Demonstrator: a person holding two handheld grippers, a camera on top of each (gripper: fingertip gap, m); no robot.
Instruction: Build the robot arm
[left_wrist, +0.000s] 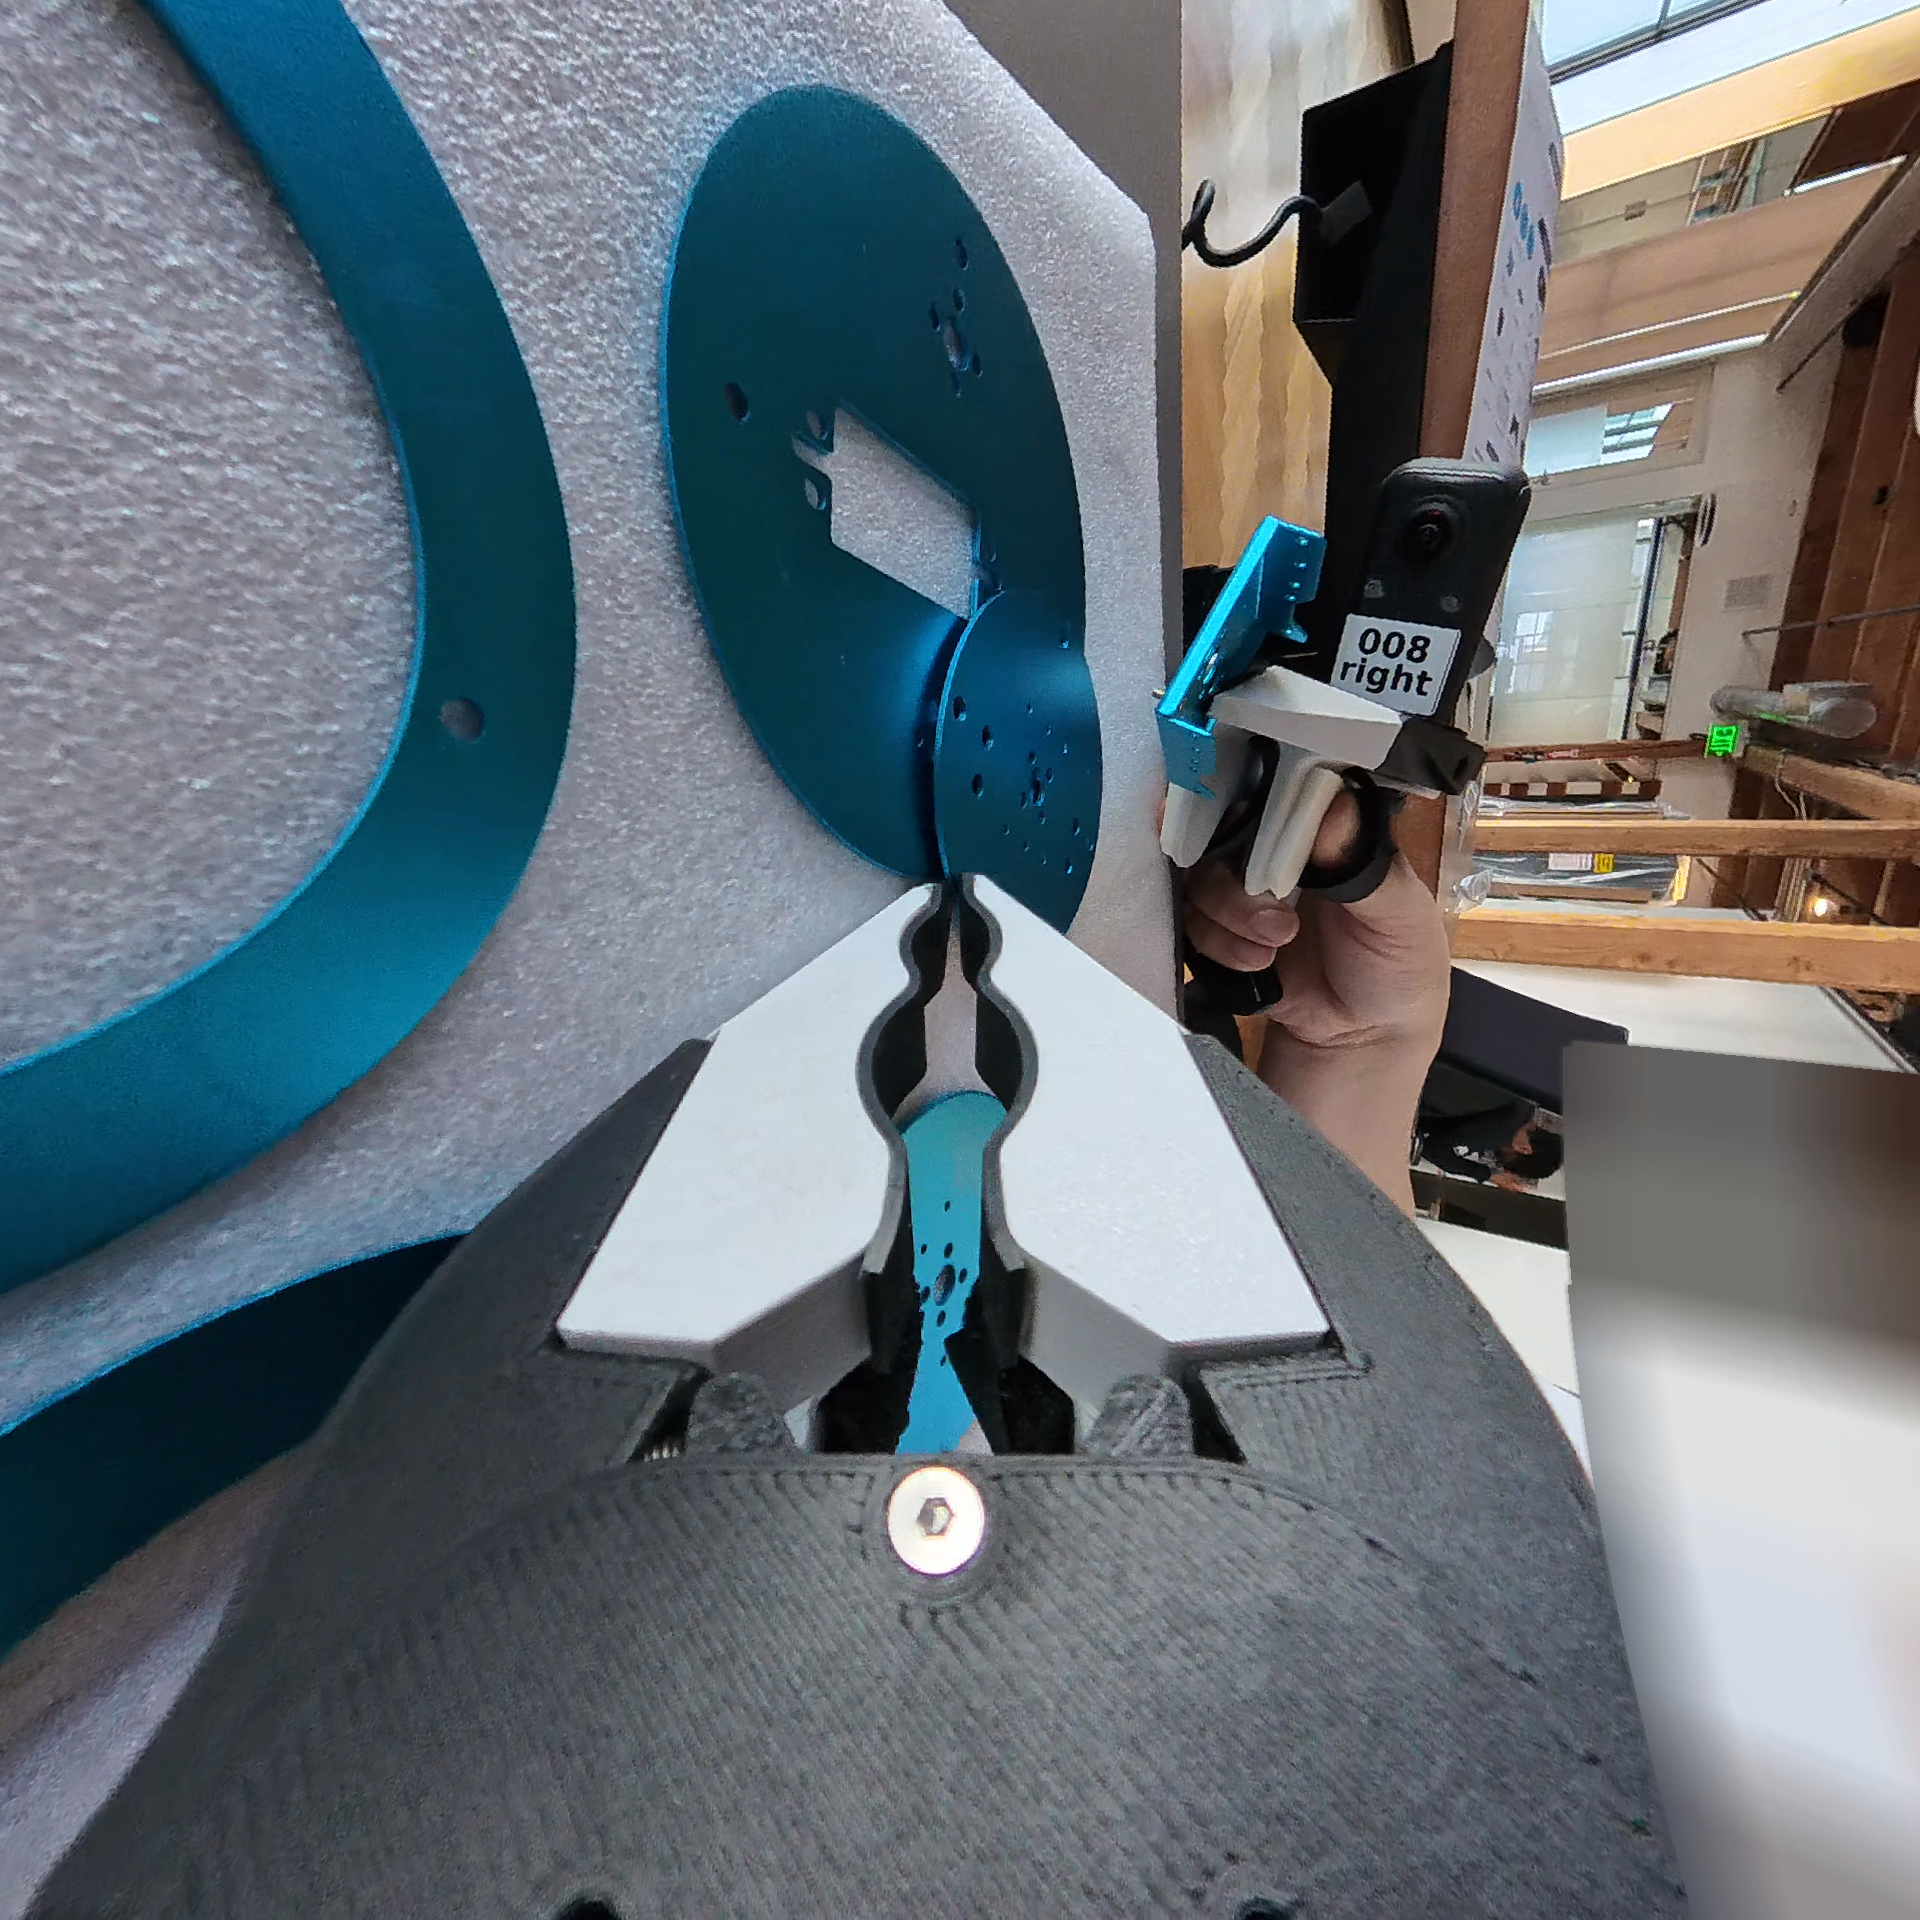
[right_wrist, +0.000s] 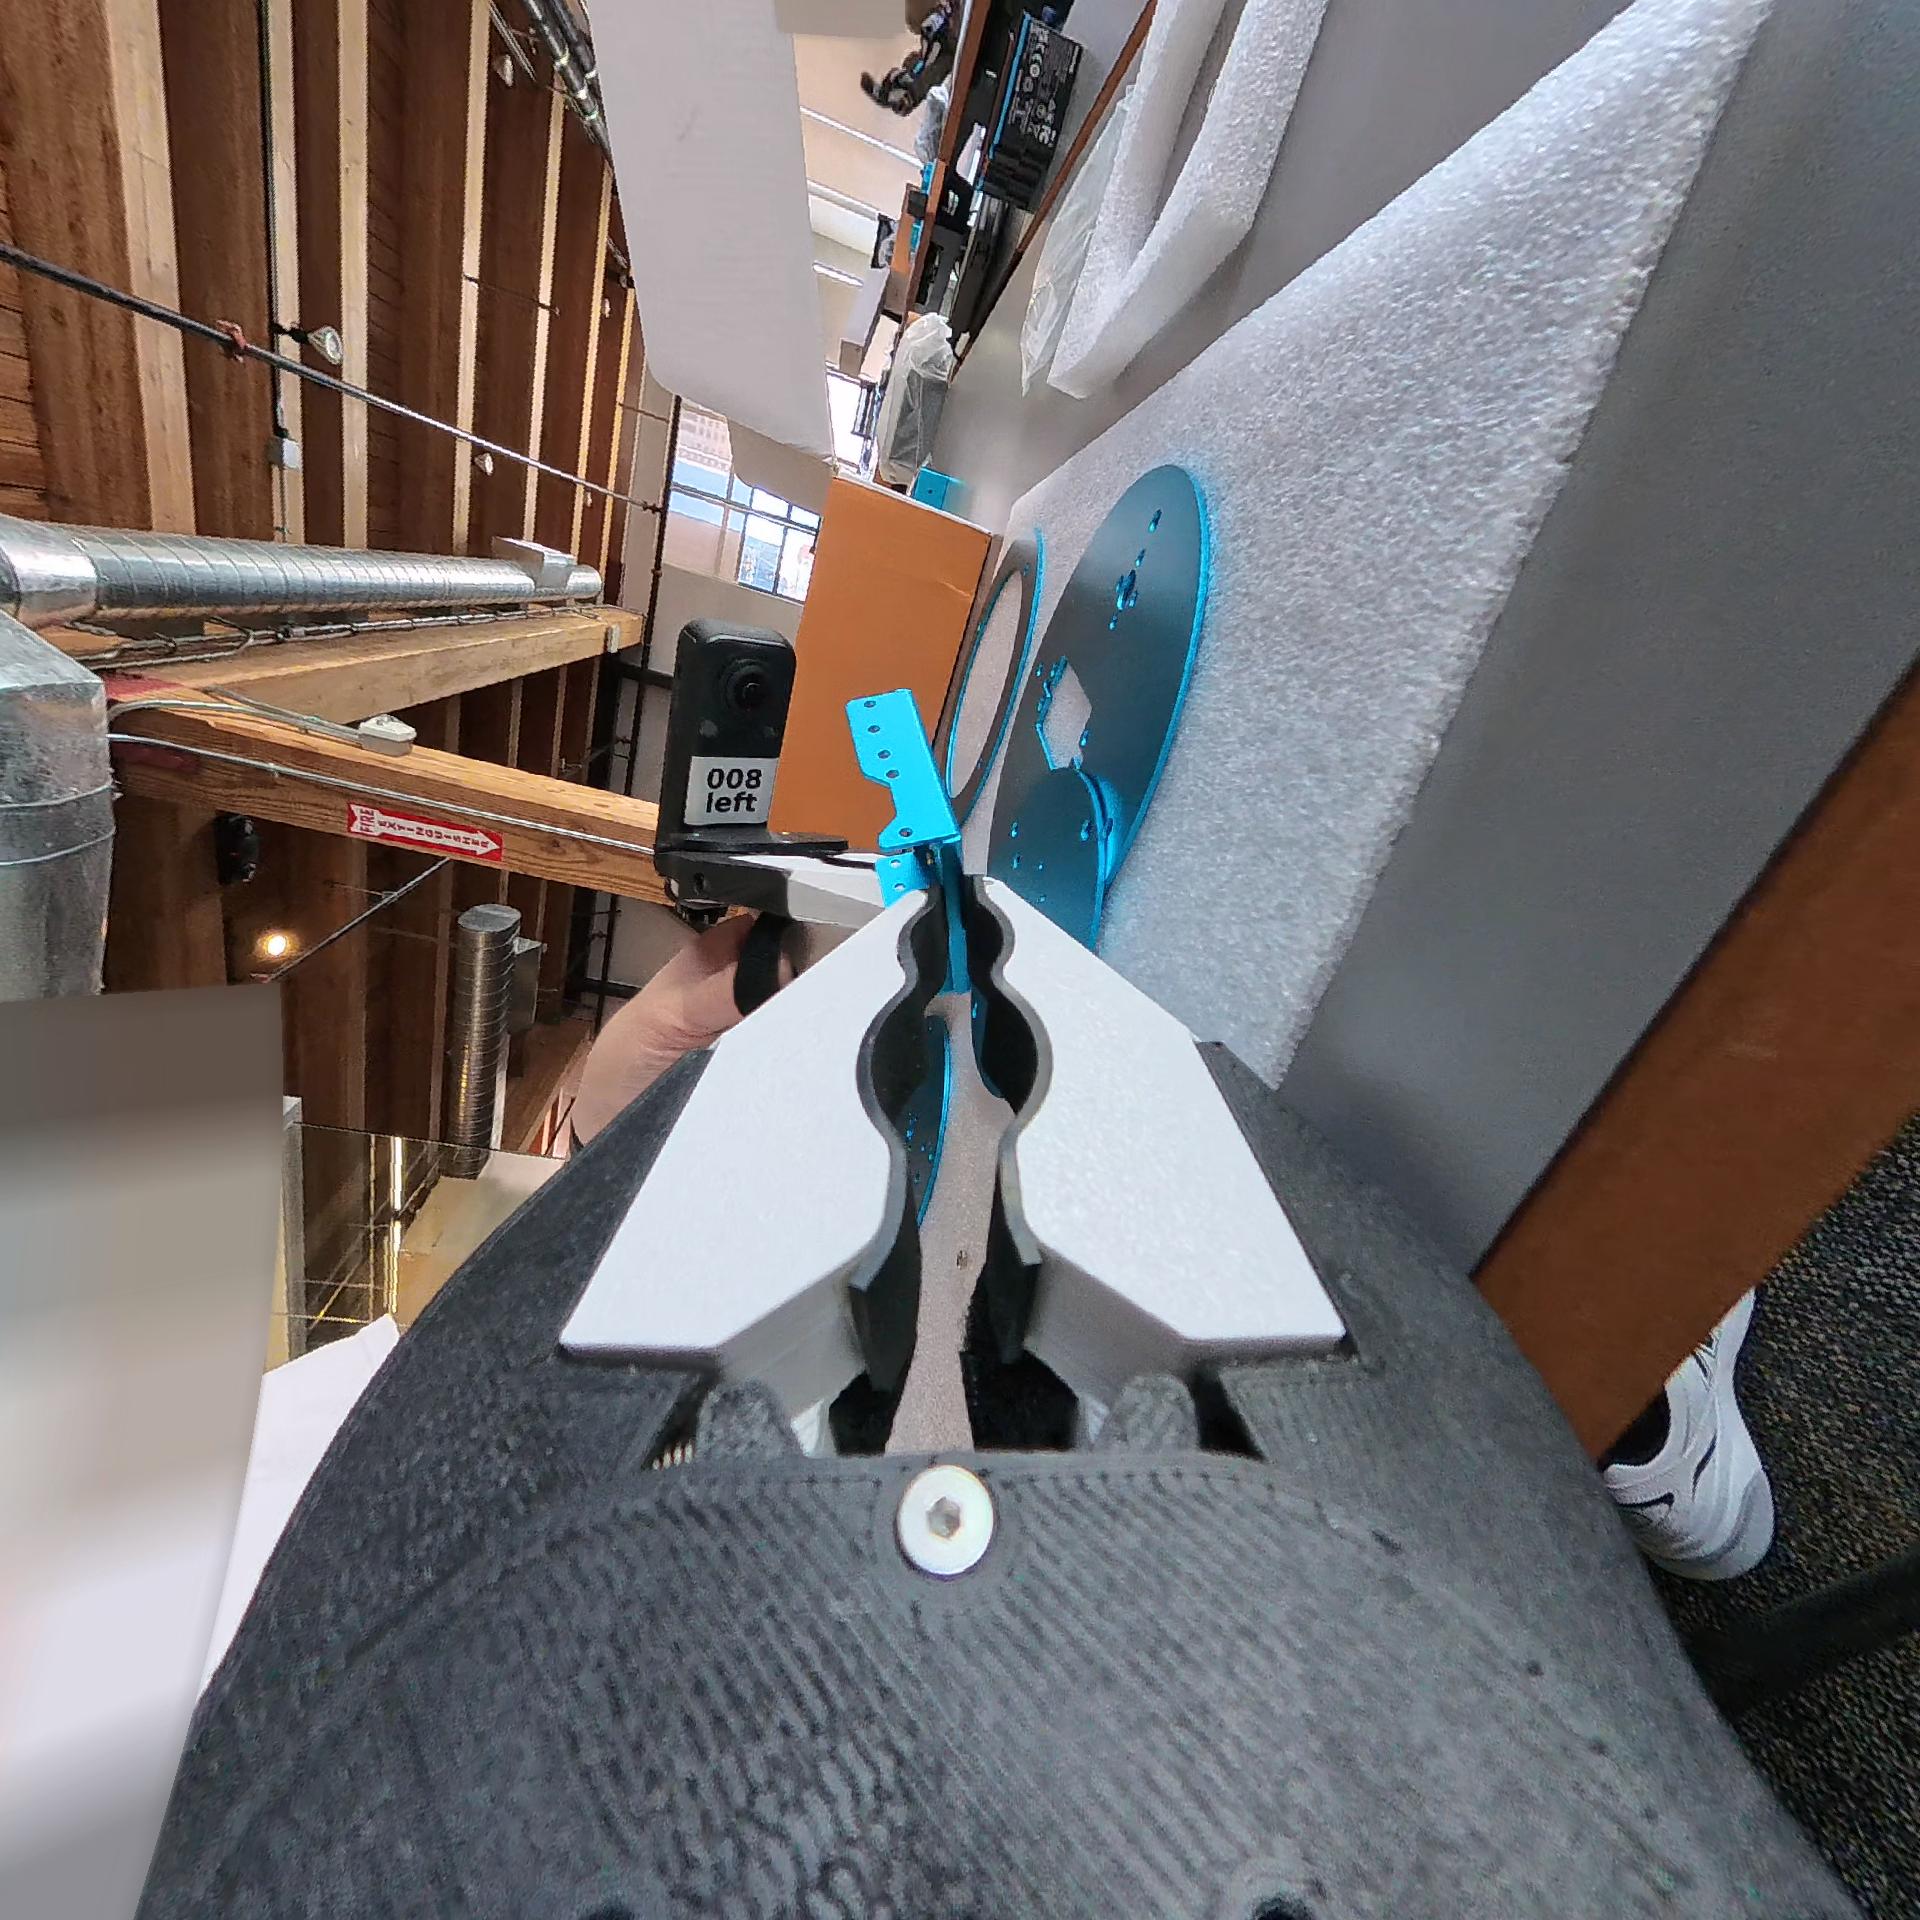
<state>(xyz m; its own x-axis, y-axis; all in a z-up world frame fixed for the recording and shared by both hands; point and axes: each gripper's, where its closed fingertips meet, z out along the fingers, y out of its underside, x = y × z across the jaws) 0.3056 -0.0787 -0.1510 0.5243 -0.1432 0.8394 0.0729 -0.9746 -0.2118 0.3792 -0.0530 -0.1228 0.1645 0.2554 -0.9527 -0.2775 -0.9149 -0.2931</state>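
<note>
My left gripper (left_wrist: 954, 891) is shut on the lower edge of a small blue disc (left_wrist: 1023, 758) drilled with holes. The disc overlaps a large blue disc (left_wrist: 862, 416) with a rectangular cutout, which lies on a white foam sheet (left_wrist: 623, 935). A wide blue ring (left_wrist: 488, 520) lies to the left. My right gripper (right_wrist: 951, 899) is shut on a bright blue metal bracket (right_wrist: 896, 769) with a row of holes and holds it off the foam's edge. The right gripper (left_wrist: 1205, 769) and bracket (left_wrist: 1242, 634) also show in the left wrist view. The left gripper (right_wrist: 821, 873) shows behind the bracket.
The foam sheet (right_wrist: 1351, 520) lies on a grey table with a wooden edge (right_wrist: 1714, 1091). An orange box (right_wrist: 883, 644) stands beyond the blue ring (right_wrist: 997, 675). White foam offcuts (right_wrist: 1164, 208) lie farther off. A person's hand (left_wrist: 1340, 956) and a white shoe (right_wrist: 1694, 1455) show. The left gripper's tips are roughly 9 centimeters from the right gripper's.
</note>
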